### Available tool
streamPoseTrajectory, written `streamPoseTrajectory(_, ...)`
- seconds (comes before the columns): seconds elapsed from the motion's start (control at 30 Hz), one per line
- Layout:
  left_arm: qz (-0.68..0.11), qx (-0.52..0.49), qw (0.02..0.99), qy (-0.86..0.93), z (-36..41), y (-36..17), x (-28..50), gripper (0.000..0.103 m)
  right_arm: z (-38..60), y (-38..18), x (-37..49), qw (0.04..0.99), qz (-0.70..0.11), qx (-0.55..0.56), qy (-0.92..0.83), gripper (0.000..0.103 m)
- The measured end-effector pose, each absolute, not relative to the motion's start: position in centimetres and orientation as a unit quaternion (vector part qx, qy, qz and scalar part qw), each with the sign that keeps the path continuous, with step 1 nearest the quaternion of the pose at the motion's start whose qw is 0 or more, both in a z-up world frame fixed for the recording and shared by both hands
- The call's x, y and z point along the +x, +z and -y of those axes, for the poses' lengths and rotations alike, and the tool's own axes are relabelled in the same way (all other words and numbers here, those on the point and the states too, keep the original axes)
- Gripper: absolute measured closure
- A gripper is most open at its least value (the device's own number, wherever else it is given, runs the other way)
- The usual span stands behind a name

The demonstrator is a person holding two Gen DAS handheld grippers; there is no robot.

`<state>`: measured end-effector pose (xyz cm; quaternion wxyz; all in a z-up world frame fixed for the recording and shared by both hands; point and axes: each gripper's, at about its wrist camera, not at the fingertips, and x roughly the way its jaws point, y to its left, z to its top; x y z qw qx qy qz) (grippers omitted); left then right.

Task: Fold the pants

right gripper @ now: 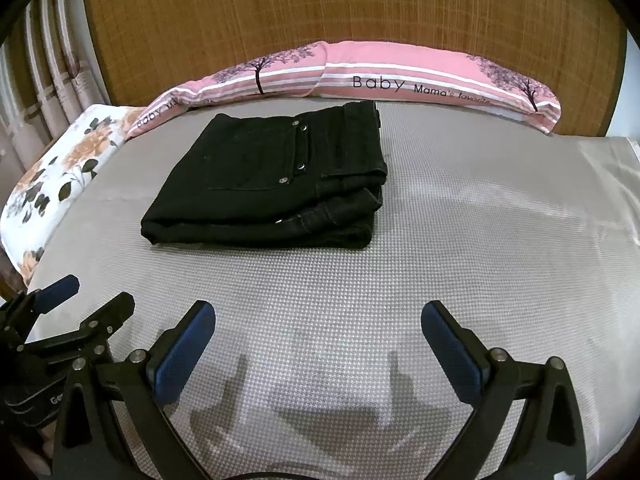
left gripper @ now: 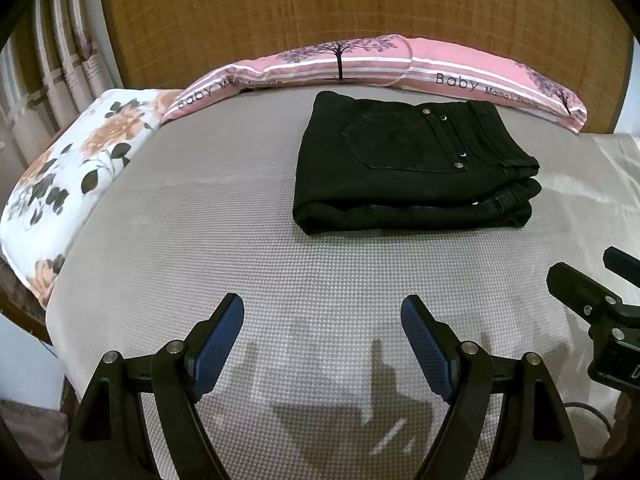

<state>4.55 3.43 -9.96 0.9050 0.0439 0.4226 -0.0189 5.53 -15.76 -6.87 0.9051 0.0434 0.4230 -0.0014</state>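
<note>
Black pants (left gripper: 412,164) lie folded in a compact stack on the grey textured bed cover (left gripper: 240,248), back pocket and rivets facing up; they also show in the right wrist view (right gripper: 272,184). My left gripper (left gripper: 322,308) is open and empty, above the cover in front of the pants, apart from them. My right gripper (right gripper: 318,314) is open and empty, also in front of the pants. Each gripper shows at the edge of the other's view: the right one (left gripper: 596,296), the left one (right gripper: 76,300).
A long pink pillow (left gripper: 360,64) printed "Baby" lies behind the pants against a woven headboard (left gripper: 360,0). A floral pillow (left gripper: 72,168) lies at the left edge of the bed. Curtains (left gripper: 52,60) hang at far left.
</note>
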Motion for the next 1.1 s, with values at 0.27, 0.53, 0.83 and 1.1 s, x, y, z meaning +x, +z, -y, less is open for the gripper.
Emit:
streamPoseTrajectory(0.27,-0.426,0.045,0.903,-0.022,-3.33,-10.11,4.72,0.022,15.67,-6.84,5.60,0.904,-0.426,0.044,0.000,0.001)
streamPoseTrajectory(0.53,-0.427,0.044,0.903,-0.025,-3.40,-10.30,4.93,0.022,15.65,-6.87,5.68,0.903,-0.427,0.045,0.001,0.001)
streamPoseTrajectory(0.83,-0.424,0.043,0.905,-0.020,-3.73,-10.43,4.94,0.022,15.67,-7.03,5.70,0.901,-0.430,0.048,0.000,0.001)
streamPoseTrajectory(1.1,-0.425,0.043,0.904,-0.018,-3.76,-10.42,5.03,0.022,15.69,-7.09,5.73,0.901,-0.432,0.048,0.001,0.001)
